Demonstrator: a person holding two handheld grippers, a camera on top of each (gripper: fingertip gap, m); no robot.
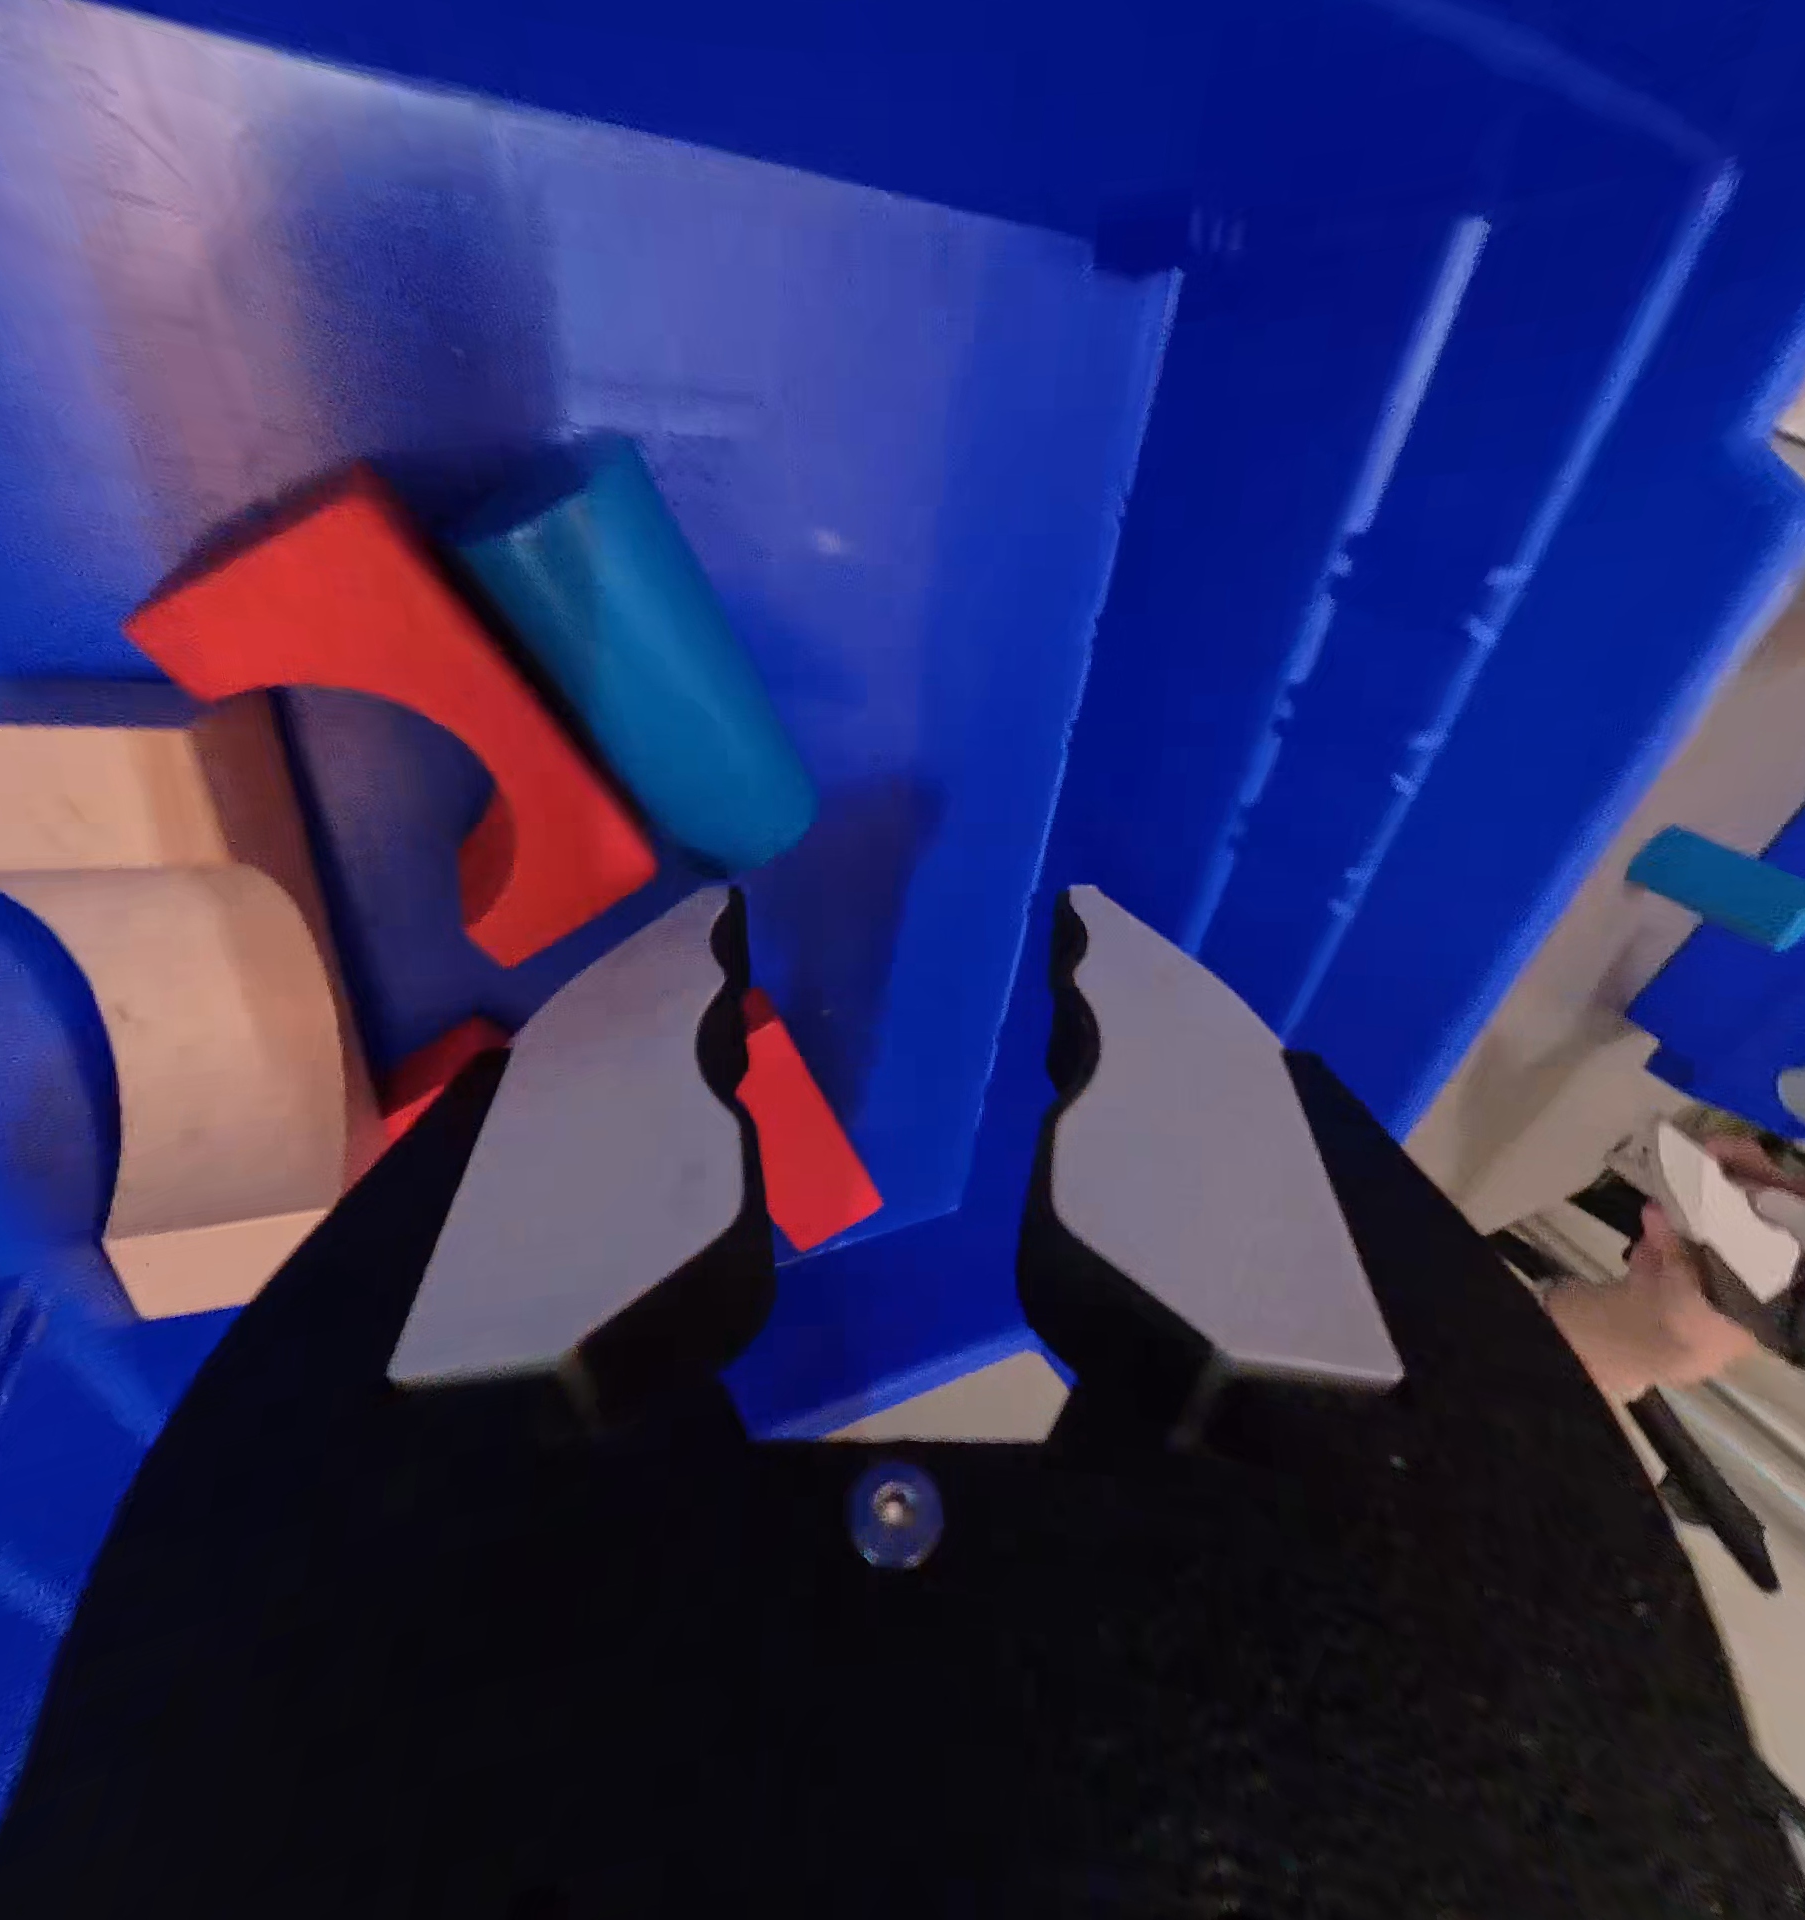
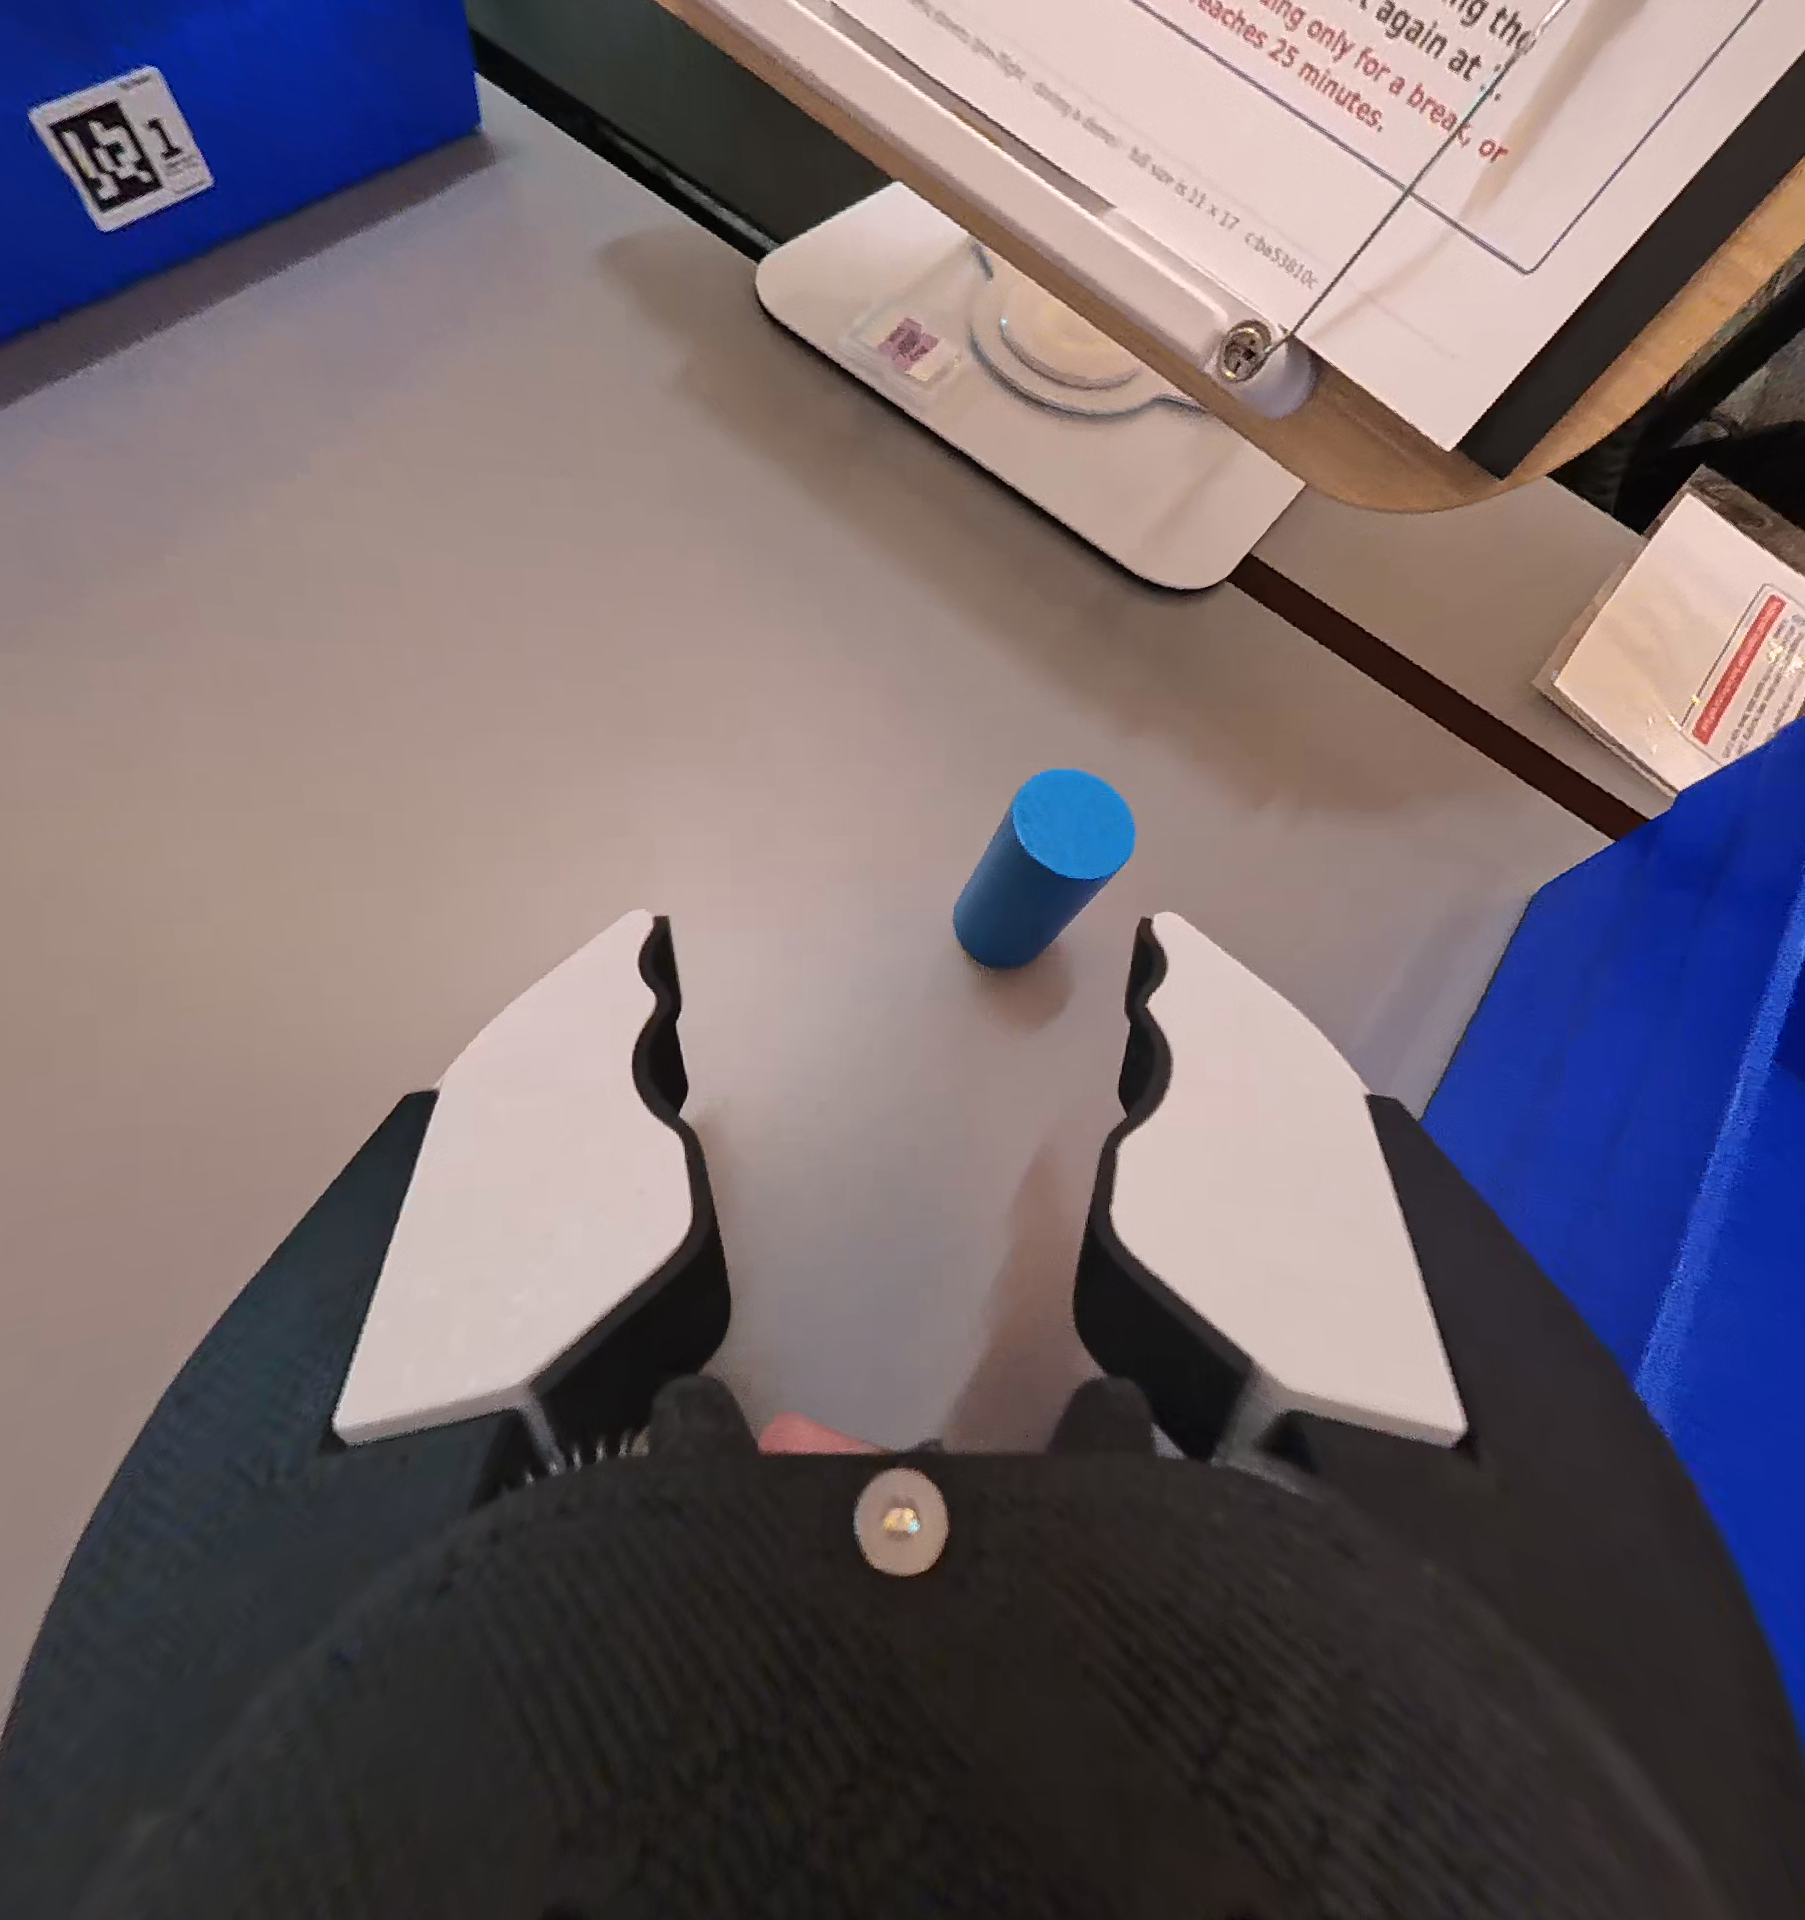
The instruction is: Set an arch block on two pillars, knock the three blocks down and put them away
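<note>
My left gripper [image 1: 898, 904] is open and empty, inside a blue bin [image 1: 981, 468]. On the bin floor lie a teal cylinder [image 1: 638, 665], a red arch block [image 1: 399, 665], a dark blue block [image 1: 389, 862], a natural wood arch block [image 1: 212, 1039] and a red flat block [image 1: 804, 1132], partly hidden by the left finger [image 1: 586, 1132]. The teal cylinder's end is just beyond my left fingertip. My right gripper [image 2: 903, 920] is open and empty above the grey table [image 2: 358, 727]. A blue cylinder [image 2: 1043, 868] stands upright on the table just past the fingertips, slightly right of centre.
A blue bin [image 2: 1708, 1143] stands close on the right of the right gripper, another blue bin with a black-and-white marker tag [image 2: 119, 145] at the far left. A white stand base [image 2: 1033, 416] with a tilted paper board is ahead. A teal block [image 1: 1729, 902] lies outside the left bin. One gripper's finger ends stand about 45 cm off the other's. The red arch block [image 1: 399, 665] is closer to my left gripper, around 6 cm from its tips; the right tips are 50 cm off.
</note>
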